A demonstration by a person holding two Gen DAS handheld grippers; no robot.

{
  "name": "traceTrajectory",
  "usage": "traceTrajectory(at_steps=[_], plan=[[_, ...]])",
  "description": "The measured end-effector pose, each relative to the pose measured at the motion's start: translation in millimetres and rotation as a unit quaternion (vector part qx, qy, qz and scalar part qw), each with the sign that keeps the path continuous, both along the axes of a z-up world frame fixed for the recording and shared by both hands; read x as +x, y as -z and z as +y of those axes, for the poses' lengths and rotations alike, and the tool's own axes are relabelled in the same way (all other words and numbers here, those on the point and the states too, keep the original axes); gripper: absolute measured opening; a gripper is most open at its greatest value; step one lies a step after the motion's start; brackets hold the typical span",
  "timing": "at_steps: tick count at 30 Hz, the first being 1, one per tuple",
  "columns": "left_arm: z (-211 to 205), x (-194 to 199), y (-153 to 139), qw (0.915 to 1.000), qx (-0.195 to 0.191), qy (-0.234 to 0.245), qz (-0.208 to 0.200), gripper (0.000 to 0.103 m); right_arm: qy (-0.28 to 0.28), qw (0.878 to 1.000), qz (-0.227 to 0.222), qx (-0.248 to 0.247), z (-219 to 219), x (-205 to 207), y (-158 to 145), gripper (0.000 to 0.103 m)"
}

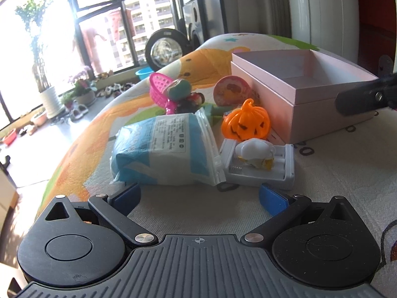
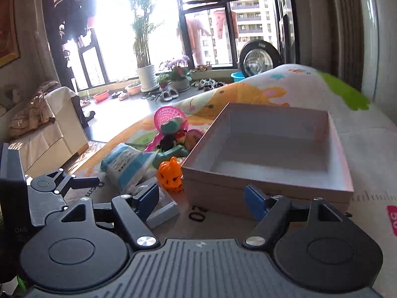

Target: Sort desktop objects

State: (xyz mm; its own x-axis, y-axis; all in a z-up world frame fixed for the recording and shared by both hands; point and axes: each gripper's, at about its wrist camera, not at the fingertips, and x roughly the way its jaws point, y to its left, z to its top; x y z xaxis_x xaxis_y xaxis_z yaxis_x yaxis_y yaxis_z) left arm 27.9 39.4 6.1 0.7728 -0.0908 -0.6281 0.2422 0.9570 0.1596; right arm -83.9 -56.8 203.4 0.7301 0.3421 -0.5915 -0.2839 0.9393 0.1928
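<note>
On a cartoon-print tabletop (image 1: 335, 173) by sunlit windows, toys crowd left of the empty pink box (image 2: 268, 173), awaiting sorting; left gripper (image 1: 198, 196) and right gripper (image 2: 202, 200) hover spread wide, holding nothing.

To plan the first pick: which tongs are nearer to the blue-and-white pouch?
Left. The left tongs sit open just before the blue-and-white pouch; the right tongs sit open farther back, facing the pink box.

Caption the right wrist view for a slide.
Open right claw hovers before the empty pink box, toy pile including an orange pumpkin beside it.
</note>
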Motion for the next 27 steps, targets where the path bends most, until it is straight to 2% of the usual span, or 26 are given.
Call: traceTrajectory(at_steps=[3,6,9,11,15,17,18,19,20,23,27], plan=[[2,0,-1,0.9999,-0.003,-0.007,0.008,0.103,0.011,1.0,0.013,0.021,-1,22,13,0.071],[2,-5,-3,1.0,-0.004,0.001,0.009,0.103,0.028,1.0,0.0,0.003,5,43,18,0.07],[4,-16,-5,0.9996,-0.014,0.024,0.001,0.103,-0.017,0.998,0.034,0.053,12,56,22,0.071],[4,-23,-5,0.9988,-0.022,0.045,0.001,0.103,-0.029,0.998,0.034,0.047,26,60,23,0.074],[-9,-30,-1,0.997,-0.021,0.074,0.008,0.103,-0.014,0.998,0.055,0.035,57,84,31,0.08],[-12,-32,-2,0.9974,-0.016,0.07,0.005,0.103,-0.01,0.996,0.079,0.029,67,93,38,0.078],[-12,-33,-3,0.9975,-0.016,0.068,0.004,0.103,-0.011,0.996,0.085,0.021,69,95,42,0.071],[-10,-33,-3,0.9976,-0.015,0.067,0.002,0.103,-0.013,0.997,0.077,0.013,68,92,41,0.061],[-9,-33,-4,0.9976,-0.015,0.067,0.0,0.103,-0.021,0.997,0.073,0.008,65,87,40,0.056],[-9,-27,-6,0.997,-0.022,0.074,-0.002,0.103,-0.018,0.997,0.078,0.019,37,64,39,0.056],[-29,-11,-5,0.9918,-0.035,0.122,-0.012,0.103,0.015,0.997,0.071,0.006,-8,22,39,0.057]])
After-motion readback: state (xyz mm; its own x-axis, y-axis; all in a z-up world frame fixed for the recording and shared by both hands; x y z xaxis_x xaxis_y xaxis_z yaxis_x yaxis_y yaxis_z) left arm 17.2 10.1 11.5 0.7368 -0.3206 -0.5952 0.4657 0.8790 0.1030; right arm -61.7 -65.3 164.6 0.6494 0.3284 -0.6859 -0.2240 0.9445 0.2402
